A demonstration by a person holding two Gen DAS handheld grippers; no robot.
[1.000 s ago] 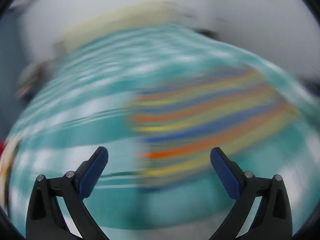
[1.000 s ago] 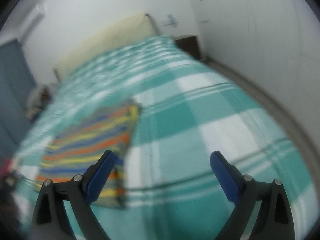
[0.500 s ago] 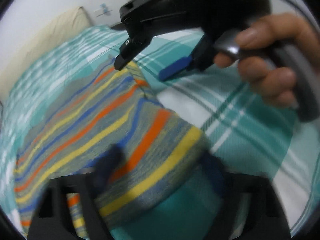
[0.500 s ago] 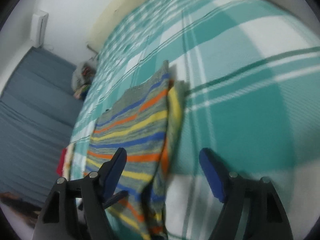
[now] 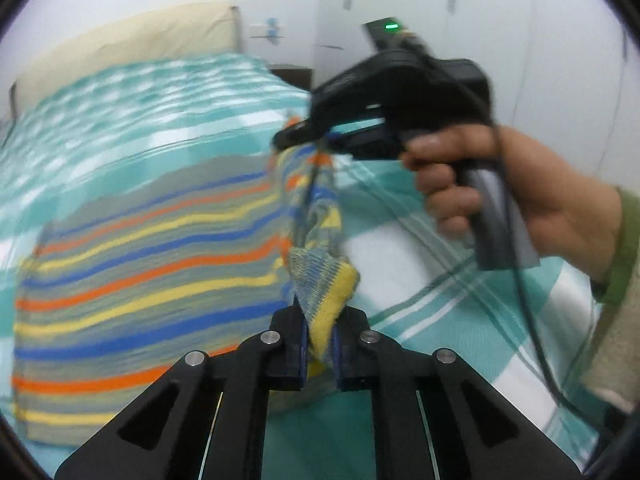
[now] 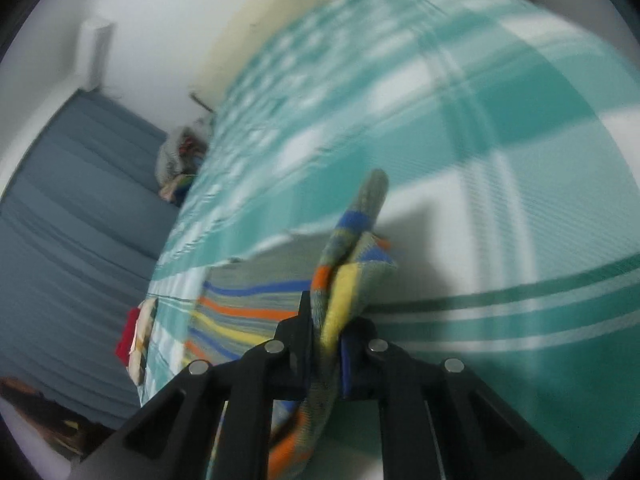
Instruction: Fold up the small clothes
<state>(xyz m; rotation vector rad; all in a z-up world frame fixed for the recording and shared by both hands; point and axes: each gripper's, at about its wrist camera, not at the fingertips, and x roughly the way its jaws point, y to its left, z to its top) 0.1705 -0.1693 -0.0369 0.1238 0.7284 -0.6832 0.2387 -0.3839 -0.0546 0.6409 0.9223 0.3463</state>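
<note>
Left wrist view: striped garment (image 5: 144,264) lies flat on the teal-and-white checked bedspread (image 5: 432,292), its near right corner lifted off the bedspread. Left gripper (image 5: 320,344) closing, pads pinching that raised corner, yellow band of cloth bunched between the jaws. Further along the same right edge of the garment, the right gripper (image 5: 316,142) reaches in from the right, carried by a hand (image 5: 512,196) with a green cuff; its tips close on the far corner, and the garment edge hangs taut between the two grippers. Cream headboard (image 5: 128,44) beyond the garment, against a white wall. Right wrist view: right gripper (image 6: 326,344) closing, jaws nearly together with a fold of the striped garment (image 6: 340,280) gripped between the pads and standing up above them. The rest of the garment spreads left of the gripper, flat on the bedspread (image 6: 520,208). Grey-blue curtain (image 6: 68,208) left of the bed; picture blurred.
</note>
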